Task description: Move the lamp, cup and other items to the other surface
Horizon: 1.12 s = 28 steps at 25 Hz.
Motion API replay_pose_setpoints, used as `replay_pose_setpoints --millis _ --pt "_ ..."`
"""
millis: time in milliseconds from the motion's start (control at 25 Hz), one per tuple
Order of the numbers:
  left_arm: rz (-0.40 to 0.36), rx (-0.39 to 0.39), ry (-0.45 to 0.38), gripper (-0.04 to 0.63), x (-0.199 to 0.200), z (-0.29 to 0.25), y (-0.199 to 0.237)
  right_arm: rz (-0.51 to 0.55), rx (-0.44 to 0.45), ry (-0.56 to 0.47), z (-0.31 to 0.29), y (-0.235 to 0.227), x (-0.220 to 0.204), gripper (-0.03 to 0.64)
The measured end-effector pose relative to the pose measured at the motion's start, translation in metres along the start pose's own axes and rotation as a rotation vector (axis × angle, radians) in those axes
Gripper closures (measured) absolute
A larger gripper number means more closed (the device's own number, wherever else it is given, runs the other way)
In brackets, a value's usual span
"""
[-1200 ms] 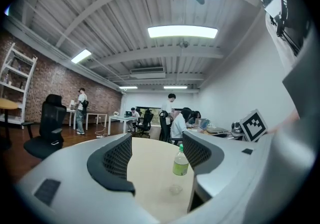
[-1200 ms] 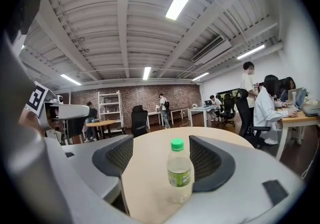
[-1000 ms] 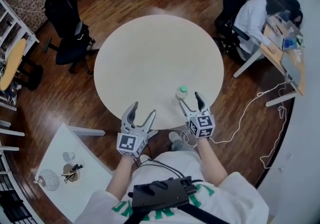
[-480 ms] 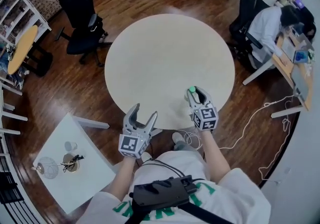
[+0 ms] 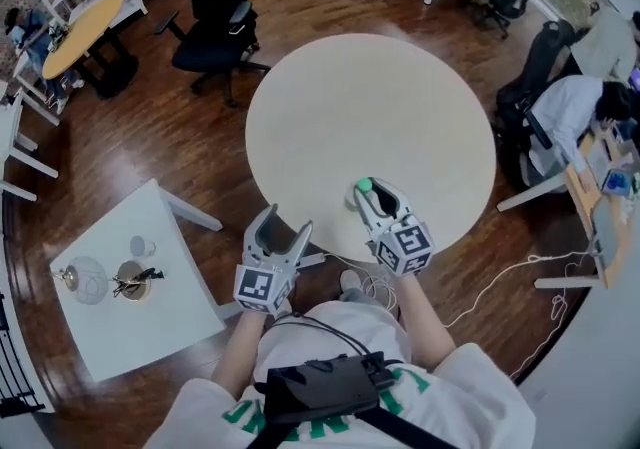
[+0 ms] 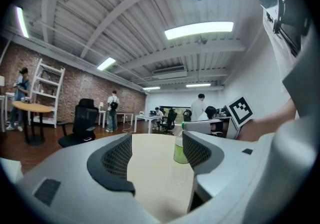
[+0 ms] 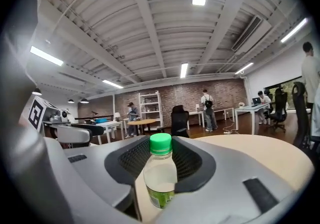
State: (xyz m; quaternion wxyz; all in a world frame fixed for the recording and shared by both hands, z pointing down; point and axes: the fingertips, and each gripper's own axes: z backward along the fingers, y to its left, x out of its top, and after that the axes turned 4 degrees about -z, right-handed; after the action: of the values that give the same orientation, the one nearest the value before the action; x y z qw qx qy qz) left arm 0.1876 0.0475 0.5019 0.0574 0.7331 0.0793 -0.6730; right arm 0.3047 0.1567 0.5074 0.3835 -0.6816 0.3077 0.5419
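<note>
Bottle (image 7: pixel 160 173): clear plastic with a green cap and green label. It stands upright between your right gripper's pads, over the near edge of the round table (image 5: pixel 370 97). You cannot tell whether its base touches the tabletop.
Right gripper (image 5: pixel 368 193): your jaws have just been closing and now stand narrow, pressed on the bottle's body from both sides. The gripper reaches in over the round table's near rim.
Left gripper (image 5: pixel 283 224): your jaws stand wide apart with nothing between them. You hold it just off the round table's near-left rim, pointing across the tabletop.
Small white table (image 5: pixel 160 327): square, on the wood floor to the left of the round table and apart from it.
Lamp (image 5: pixel 85 279): globe-shaped, on the small white table at the side farthest from the round table.
Cup (image 5: pixel 143 247): small and pale, on the same white table, a little closer to the round table than the lamp.
Tan disc (image 5: pixel 128 280): just beside the lamp, on the side toward the round table. The dark bits on it are too small to tell.
Office chair (image 5: pixel 215 32): black, beyond the round table's far-left side.
Person (image 5: pixel 575 107): seated at a desk to the right of the round table.
</note>
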Motion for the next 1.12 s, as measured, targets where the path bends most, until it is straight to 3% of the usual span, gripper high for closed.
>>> replay_pose_setpoints --millis 160,320,680,840,1120 --pt "0.002 0.12 0.0 0.298 -0.012 0.039 0.037 0.001 0.124 0.049 -0.037 0.053 -0.018 0.471" --pt "0.053 0.268 0.009 0.298 -0.01 0.089 0.069 0.006 0.286 0.103 -0.072 0.122 -0.032 0.471" --pt "0.076 0.616 0.006 0.298 -0.04 0.238 0.137 0.017 0.634 0.173 -0.131 0.296 -0.058 0.471" --pt "0.096 0.796 0.005 0.298 -0.053 0.315 0.153 0.032 0.781 0.218 -0.146 0.381 -0.079 0.471" --pt "0.147 1.025 0.043 0.299 -0.071 0.428 0.154 0.035 1.012 0.247 -0.148 0.518 -0.115 0.471"
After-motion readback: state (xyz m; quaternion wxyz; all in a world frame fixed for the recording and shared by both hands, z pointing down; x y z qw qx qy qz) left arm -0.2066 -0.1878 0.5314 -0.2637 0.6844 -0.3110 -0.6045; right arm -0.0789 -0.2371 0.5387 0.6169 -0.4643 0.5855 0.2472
